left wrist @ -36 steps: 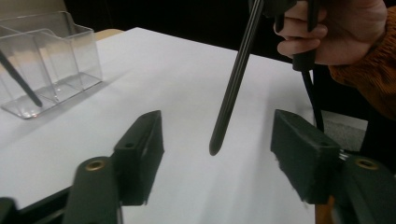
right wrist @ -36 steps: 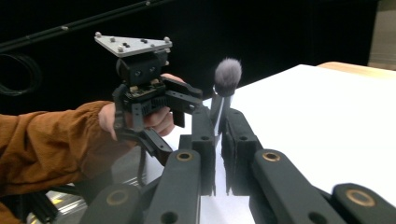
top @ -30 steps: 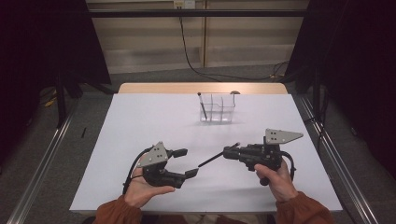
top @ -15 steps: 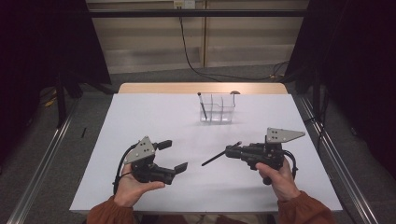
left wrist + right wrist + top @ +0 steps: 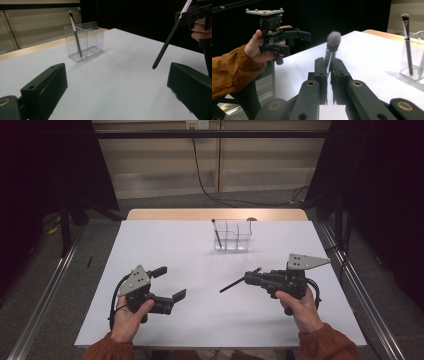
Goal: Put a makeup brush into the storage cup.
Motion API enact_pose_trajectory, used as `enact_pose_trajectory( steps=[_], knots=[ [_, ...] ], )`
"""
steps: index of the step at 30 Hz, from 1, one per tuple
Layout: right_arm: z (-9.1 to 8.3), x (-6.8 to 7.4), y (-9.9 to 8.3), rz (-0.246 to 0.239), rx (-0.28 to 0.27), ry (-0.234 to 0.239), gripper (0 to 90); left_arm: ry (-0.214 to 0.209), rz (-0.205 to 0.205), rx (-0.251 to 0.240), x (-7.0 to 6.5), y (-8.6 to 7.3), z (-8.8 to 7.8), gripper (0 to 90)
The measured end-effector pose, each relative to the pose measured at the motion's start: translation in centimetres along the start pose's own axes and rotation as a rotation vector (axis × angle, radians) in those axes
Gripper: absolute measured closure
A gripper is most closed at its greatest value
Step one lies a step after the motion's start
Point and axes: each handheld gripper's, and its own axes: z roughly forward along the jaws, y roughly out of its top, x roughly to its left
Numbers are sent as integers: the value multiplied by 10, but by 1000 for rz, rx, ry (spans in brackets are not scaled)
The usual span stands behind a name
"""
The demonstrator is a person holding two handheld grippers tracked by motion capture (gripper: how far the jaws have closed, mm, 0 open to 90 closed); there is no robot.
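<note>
My right gripper (image 5: 251,279) (image 5: 328,61) is shut on a makeup brush (image 5: 235,284). Its grey fluffy head (image 5: 333,40) stands just past the fingertips. The thin dark handle (image 5: 167,41) slants down to the left, its tip a little above the table. My left gripper (image 5: 170,282) (image 5: 117,75) is held open at the front left, nothing between its jaws, well apart from the brush. At the back centre stands a clear organiser (image 5: 234,236) (image 5: 87,40) with three compartments. A second brush (image 5: 216,233) (image 5: 75,32) (image 5: 407,37) leans in its left one.
The white table top (image 5: 190,250) has a wooden strip (image 5: 170,214) along its far edge. Metal rails (image 5: 45,295) run along both sides on the floor. A cable (image 5: 200,165) hangs behind the table.
My left gripper has drawn back to the left, still open. My right gripper with the brush has shifted slightly to the right.
</note>
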Motion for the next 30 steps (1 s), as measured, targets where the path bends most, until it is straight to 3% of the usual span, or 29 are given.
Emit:
enact_pose_trajectory(
  steps=[4, 11, 13, 21, 24, 30],
  knots=[
    [-1, -3, 0, 11, 11, -18, 839, 63, -17, -13, 4, -5, -10, 38],
    [-1, -8, 5, 13, 10, -37, 839, 85, -29, -27, 7, -11, -23, 44],
    [0, -9, 8, 10, 15, -43, 839, 89, -30, -7, 10, -15, -26, 52],
    [0, -16, 17, 4, 32, -74, 839, 162, -62, -18, 19, -28, -37, 56],
    [-1, -19, 21, 4, 33, -89, 839, 172, -70, -21, 23, -29, -41, 57],
    [-1, -27, 31, -9, 42, -125, 839, 194, -42, -16, 21, -32, -44, 54]
  ],
)
